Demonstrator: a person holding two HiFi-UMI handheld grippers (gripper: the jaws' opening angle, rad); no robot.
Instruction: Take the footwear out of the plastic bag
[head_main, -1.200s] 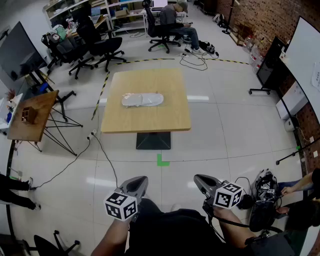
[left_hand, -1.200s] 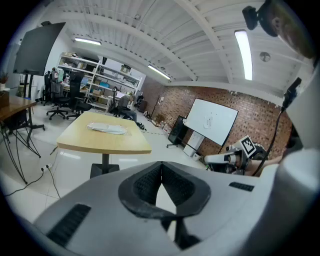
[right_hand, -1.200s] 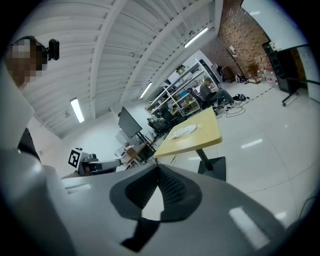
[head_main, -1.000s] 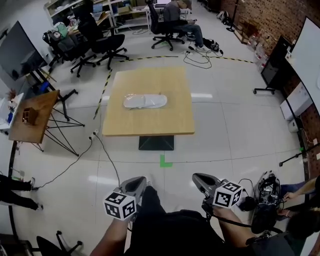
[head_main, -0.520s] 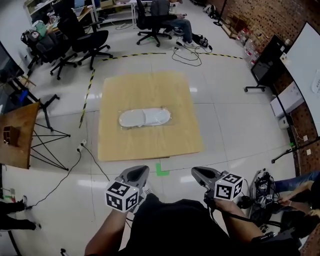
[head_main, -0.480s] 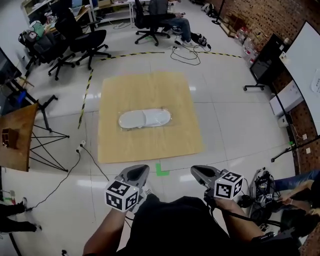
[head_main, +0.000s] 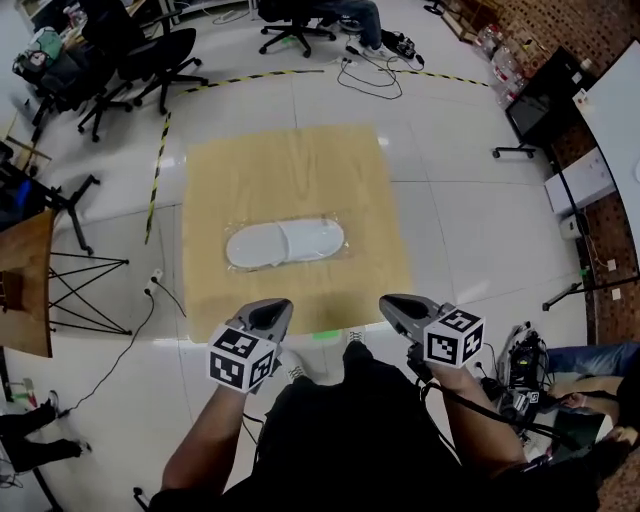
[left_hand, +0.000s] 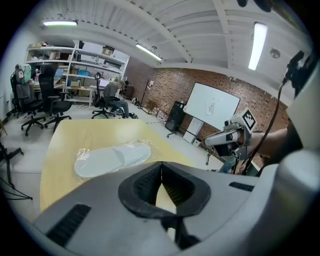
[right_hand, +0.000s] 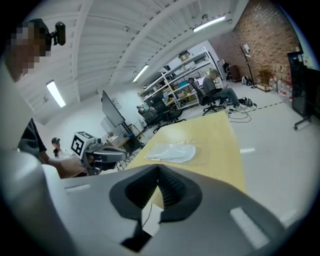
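At the left of the head view, the left gripper (head_main: 270, 304) is held out in front of the person's body, with its marker cube facing up and the bare left forearm (head_main: 196, 452) running back to the bottom edge. Its own view shows the two ribbed pads (left_hand: 150, 183) brought together at the tips, with nothing between them. It touches nothing and hangs just short of the near edge of the wooden table (head_main: 290, 165), pointing forward and somewhat down.

On the middle of that table lies the clear plastic bag (head_main: 334, 226), flat and crinkled. The footwear (head_main: 262, 246), a pale flat pair lying end to end, is inside it. Both grippers are well apart from it.

To the right, the right gripper (head_main: 393, 301) is held level with the left one and near it, also at the table's near edge. The right forearm (head_main: 470, 432) stretches out behind it. In its own view the jaws meet at the tips and are empty, and the bag (right_hand: 172, 151) lies ahead on the tabletop.
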